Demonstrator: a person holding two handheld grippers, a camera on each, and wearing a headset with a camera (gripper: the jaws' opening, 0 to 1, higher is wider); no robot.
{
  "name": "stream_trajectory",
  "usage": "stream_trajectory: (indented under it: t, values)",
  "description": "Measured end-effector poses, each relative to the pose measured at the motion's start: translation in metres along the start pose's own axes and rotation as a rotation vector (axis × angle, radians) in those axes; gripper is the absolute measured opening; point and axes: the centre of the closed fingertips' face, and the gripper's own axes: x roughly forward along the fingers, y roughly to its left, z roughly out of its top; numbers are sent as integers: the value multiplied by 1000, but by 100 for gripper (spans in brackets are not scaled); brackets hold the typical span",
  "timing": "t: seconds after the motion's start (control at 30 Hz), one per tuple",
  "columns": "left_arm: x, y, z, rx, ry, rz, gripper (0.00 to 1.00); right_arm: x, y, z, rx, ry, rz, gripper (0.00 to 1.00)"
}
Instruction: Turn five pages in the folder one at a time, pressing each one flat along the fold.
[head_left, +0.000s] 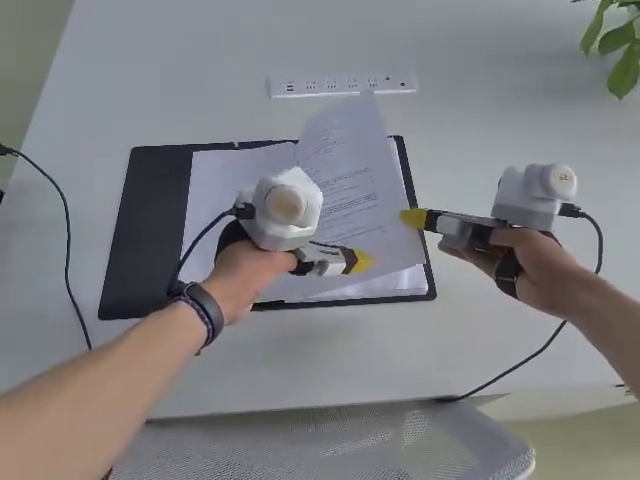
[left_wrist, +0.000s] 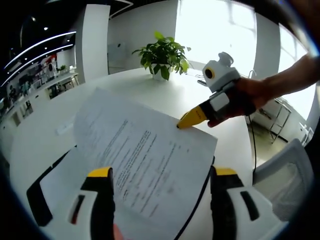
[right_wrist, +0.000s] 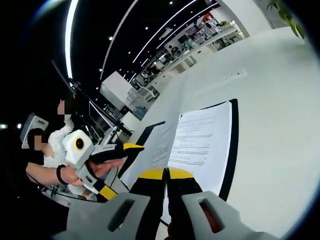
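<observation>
Two grippers, one folder. Nearest, the left gripper (left_wrist: 162, 172) hovers over the lower sheets, jaws wide apart. The right gripper (right_wrist: 166, 174) pinches the single lifted page (head_left: 345, 170) by its edge. The black folder (head_left: 155, 230) lies open on the white table (head_left: 500, 100). Beyond it is one power strip (head_left: 340, 85). The left gripper view shows one potted plant (left_wrist: 162, 55) whole.

Can't read print on page (head_left: 345, 170) or sheets (head_left: 230, 180) under it, too small in every view; can't make out detail on power strip (head_left: 342, 85). Can't see lower middle of folder (head_left: 160, 230) in head view, behind left hand (head_left: 245, 275) & left gripper (head_left: 352, 262); get part of plant (head_left: 625, 68) at top-right edge & part of chair (head_left: 330, 440) at bottom. In right gripper view, can't make out bkgd room (right_wrist: 150, 60), dark & blurred, nor folder's near corner behind right gripper (right_wrist: 166, 172).
</observation>
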Motion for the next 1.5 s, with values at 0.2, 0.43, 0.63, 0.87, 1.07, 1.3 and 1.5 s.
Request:
stream_trajectory:
  t: [0.2,0.43,0.63,0.87,1.07,1.3,1.5]
  values:
    - [-16,15,-7,-7,-8,24,79,6,18,12,-42,-10,33,0]
    - [-36,34,-16,-17,-13,62,80,14,32,20,-63,-15,63,0]
    - [-55,44,-17,-29,-31,95,81,23,45,27,-69,-22,91,0]
    - [-76,52,-23,-44,-45,127,81,36,62,34,-87,-23,121,0]
    - [-96,59,-28,-63,-58,160,82,50,76,37,-85,-22,147,0]
    - [-119,69,-34,-87,-75,198,83,64,90,39,-77,-20,170,0]
    - [-138,79,-43,-112,-83,231,83,80,102,38,-69,-15,184,0]
